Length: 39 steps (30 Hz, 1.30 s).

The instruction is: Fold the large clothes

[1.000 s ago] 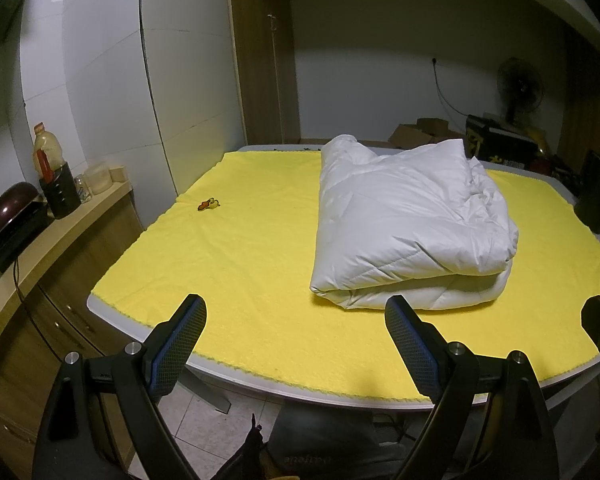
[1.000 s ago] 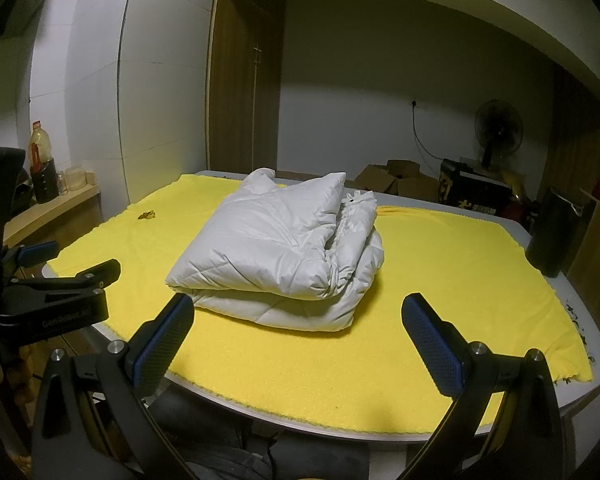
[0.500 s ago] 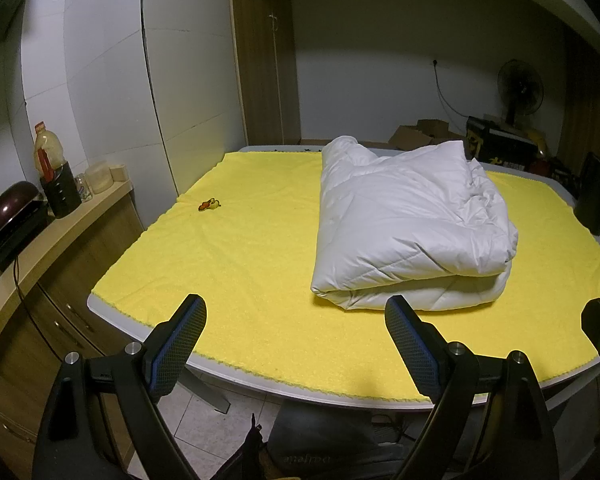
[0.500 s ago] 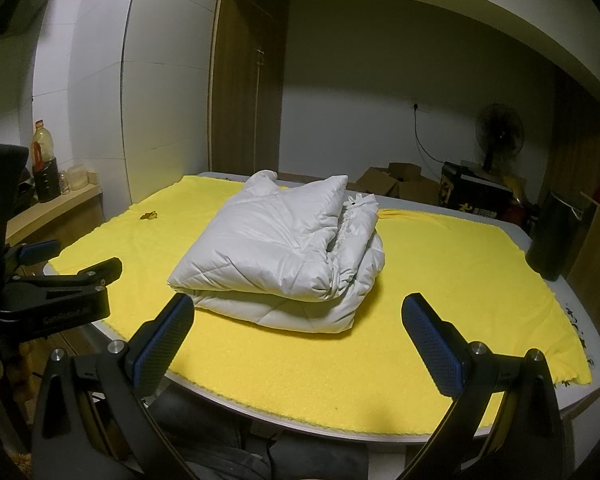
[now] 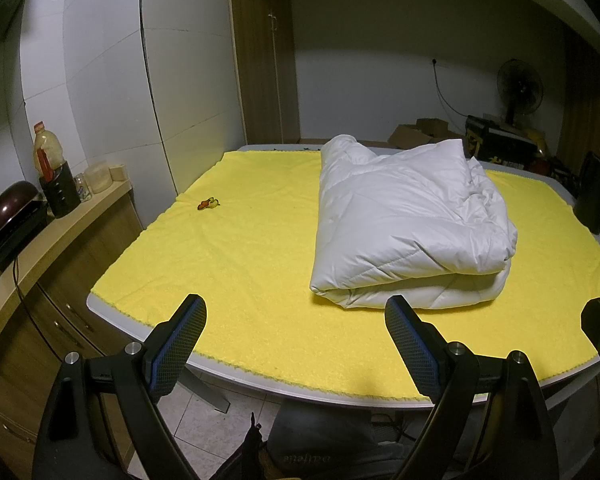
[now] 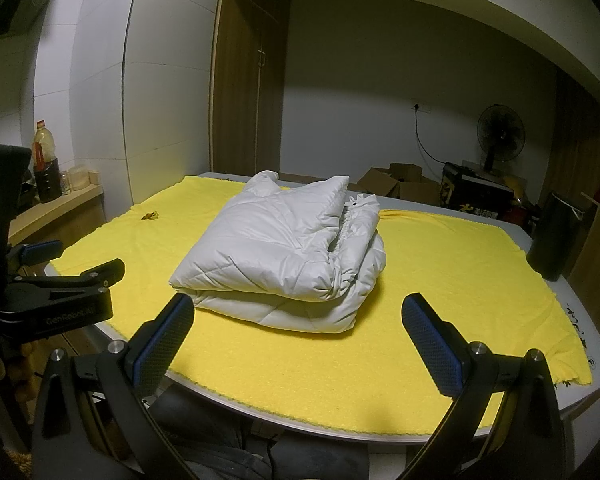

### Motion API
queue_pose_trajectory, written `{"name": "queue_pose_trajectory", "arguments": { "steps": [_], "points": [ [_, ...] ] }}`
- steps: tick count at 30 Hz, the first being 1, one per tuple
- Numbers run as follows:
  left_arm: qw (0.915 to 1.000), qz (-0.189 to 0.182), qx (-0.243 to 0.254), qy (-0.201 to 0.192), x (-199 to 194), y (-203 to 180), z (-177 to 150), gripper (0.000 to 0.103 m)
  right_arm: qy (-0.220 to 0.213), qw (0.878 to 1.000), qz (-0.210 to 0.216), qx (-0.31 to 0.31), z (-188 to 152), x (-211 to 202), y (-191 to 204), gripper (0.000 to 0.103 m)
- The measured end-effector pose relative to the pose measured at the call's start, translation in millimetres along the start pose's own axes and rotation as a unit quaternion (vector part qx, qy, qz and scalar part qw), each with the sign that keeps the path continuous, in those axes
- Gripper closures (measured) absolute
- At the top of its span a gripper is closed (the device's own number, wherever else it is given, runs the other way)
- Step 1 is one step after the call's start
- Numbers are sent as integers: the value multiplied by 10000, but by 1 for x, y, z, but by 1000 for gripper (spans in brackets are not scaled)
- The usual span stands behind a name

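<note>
White folded jacket: 1 | yellow cloth: 1 | left tool, right tool: 2, both apart, empty

The folded white jacket looks like smooth, slightly shiny quilted cloth, puffy with stitched seams, and it lies on a yellow cloth with a rough, nubbly, matt pile. The table rim under it is smooth and pale grey, while the cabinet shows matt wood grain. The fingers are matt black plastic with finely textured pads and bright metal screws.
</note>
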<state>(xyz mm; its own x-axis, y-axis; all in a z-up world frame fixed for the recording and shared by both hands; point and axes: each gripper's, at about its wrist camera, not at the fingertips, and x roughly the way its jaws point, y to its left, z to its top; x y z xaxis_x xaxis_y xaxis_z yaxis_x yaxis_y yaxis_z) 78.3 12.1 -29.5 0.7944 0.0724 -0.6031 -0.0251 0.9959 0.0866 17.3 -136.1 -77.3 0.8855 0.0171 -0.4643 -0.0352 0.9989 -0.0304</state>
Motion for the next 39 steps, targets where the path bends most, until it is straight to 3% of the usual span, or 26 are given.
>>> {"name": "queue_pose_trajectory", "arguments": {
  "steps": [39],
  "points": [
    [10000,-51,14,67,1,-3,-4,12,-5,10000,9,5,0,2,3,0]
  ]
}}
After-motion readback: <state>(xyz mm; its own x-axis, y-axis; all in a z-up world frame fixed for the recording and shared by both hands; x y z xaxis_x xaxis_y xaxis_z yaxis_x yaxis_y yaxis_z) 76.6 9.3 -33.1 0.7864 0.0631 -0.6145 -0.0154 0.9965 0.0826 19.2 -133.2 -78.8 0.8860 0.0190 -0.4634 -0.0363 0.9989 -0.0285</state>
